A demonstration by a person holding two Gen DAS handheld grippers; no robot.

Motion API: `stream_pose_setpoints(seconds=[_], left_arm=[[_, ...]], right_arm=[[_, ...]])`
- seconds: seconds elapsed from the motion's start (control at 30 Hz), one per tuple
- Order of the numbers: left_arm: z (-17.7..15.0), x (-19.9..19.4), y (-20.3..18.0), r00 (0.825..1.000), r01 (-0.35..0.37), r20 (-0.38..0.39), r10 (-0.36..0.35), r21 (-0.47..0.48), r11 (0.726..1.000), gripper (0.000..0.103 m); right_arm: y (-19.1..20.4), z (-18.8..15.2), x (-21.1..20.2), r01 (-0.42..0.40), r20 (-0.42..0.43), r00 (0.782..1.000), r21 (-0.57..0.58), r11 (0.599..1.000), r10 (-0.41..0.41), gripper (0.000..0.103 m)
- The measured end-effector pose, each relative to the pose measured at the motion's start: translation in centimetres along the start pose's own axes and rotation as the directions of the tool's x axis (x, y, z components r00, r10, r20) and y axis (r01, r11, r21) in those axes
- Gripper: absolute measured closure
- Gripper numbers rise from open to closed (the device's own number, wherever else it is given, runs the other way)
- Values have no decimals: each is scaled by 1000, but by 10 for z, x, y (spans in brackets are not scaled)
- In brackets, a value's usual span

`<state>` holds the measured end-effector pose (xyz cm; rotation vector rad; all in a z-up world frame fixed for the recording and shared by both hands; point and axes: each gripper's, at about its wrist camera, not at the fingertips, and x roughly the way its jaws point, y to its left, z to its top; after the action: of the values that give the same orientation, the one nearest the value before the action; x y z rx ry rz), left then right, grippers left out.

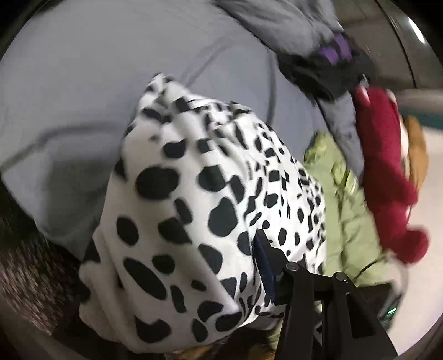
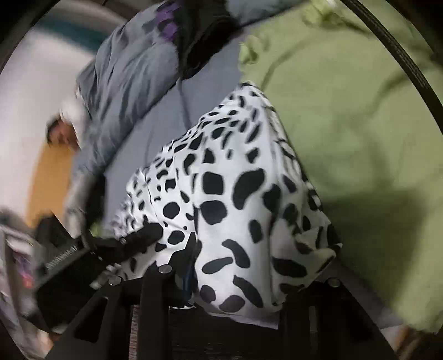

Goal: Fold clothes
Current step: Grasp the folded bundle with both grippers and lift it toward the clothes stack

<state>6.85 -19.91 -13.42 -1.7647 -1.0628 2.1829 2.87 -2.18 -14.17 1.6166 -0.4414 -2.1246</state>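
A grey sheet (image 1: pixel 83 91) covers the bed, creased and softly lit. Beyond its edge lies a pale floor (image 2: pixel 33 83) with a teal band (image 2: pixel 72 30) and an orange patch (image 2: pixel 51 180).

The spotted garment (image 2: pixel 235 199) lies on the bedsheet (image 2: pixel 155 133) — a jacket (image 2: pixel 346 124) just right of it.

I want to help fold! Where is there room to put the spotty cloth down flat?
The grey sheet is bare beside the spotty cloth, up to the grey bundle. The other side is crowded: green garment, red garment and black-and-purple garment piled together.
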Motion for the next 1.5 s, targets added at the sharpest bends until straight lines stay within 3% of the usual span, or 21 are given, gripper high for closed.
stream_pose_setpoints(seconds=[0.13,0.23,0.33,0.43,0.7,0.87,1.03,1.13,1.4,1.5], left_arm=[[-3,-4,-8,1000,-25,16,23,96,995,73],[-10,-14,-24,994,-101,60,90,209,973,76],[-15,-29,-35,982,-180,114,152,295,938,77],[-17,-47,-35,969,-230,159,186,325,918,78],[-8,-95,6,958,-263,183,218,272,926,78],[1,-123,30,944,-314,189,271,259,914,78],[10,-157,56,918,-389,193,346,270,881,78],[15,-186,77,903,-416,221,369,228,881,77],[40,-282,120,840,-493,317,440,110,863,77],[50,-302,129,834,-498,321,449,87,863,77]], right_arm=[[31,-1,2,148,17,989,-170,974,-148,69],[53,-7,-1,239,54,971,-293,926,-233,71],[75,-16,-11,281,95,959,-405,870,-266,73],[101,-22,-15,295,126,955,-486,823,-268,73],[155,-43,-12,234,107,971,-630,741,-215,74],[201,-59,0,204,84,974,-735,646,-212,74],[249,-74,18,118,-6,975,-835,538,-224,74],[286,-83,26,71,-35,977,-879,472,-212,74],[392,-110,31,-15,-52,992,-952,307,-113,74],[423,-116,31,-31,-55,995,-963,268,-83,74]])
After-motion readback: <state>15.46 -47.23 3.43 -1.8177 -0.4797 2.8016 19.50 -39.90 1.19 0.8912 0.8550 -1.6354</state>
